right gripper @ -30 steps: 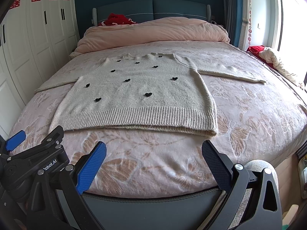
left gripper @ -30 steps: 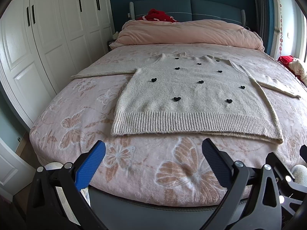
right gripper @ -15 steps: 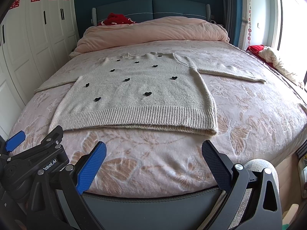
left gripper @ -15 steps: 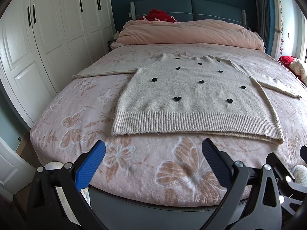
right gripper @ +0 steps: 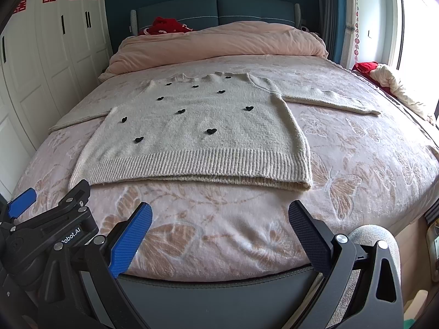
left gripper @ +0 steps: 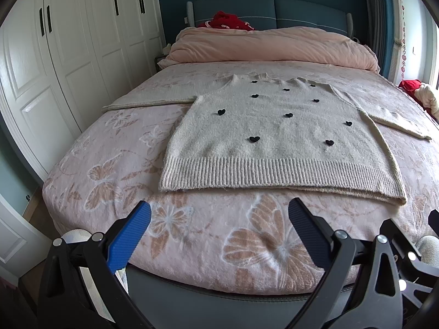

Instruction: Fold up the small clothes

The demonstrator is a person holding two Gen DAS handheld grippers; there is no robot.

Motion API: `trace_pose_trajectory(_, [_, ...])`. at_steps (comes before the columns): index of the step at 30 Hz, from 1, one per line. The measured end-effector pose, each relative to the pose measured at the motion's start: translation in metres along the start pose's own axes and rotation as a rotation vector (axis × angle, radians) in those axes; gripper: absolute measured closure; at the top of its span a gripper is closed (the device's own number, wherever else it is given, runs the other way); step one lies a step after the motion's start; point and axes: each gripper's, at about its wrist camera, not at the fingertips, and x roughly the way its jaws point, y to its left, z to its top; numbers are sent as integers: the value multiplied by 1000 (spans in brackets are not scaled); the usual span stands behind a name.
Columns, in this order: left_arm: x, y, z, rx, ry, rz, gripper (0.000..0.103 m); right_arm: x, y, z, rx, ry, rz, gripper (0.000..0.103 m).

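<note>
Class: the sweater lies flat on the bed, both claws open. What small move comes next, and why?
Probably reach the left claw forward to the left sleeve: the sweater lies spread flat, sleeves out, and both claws hang open short of its hem, holding nothing.

Left gripper point(left gripper: 219, 213) and right gripper point(right gripper: 220, 215): jaws spread wide, empty.

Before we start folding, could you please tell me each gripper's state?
Left gripper: open, holding nothing.
Right gripper: open, holding nothing.
</note>
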Motion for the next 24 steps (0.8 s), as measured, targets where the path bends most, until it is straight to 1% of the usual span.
trace_pose_trajectory(16, [2,3,-6,1,2,6,5,2,0,-2,4,10,2,5])
trace_pose_trajectory(18, [3,2,-6,11,0,10,5,5,-1,-2,4,16,13,5])
trace_pose_trajectory(21, [2,-3,-3,36,-16,20,5,10,-3,1,-24,16,58,5])
trace_pose_trajectory(22, [2,-4,0,42,-27,23,5,12,-4,4,-37,14,70,5])
trace_pose_trajectory(24, [2,-6,7,48,-43,23,5,19,-20,19,-35,-8,89,5])
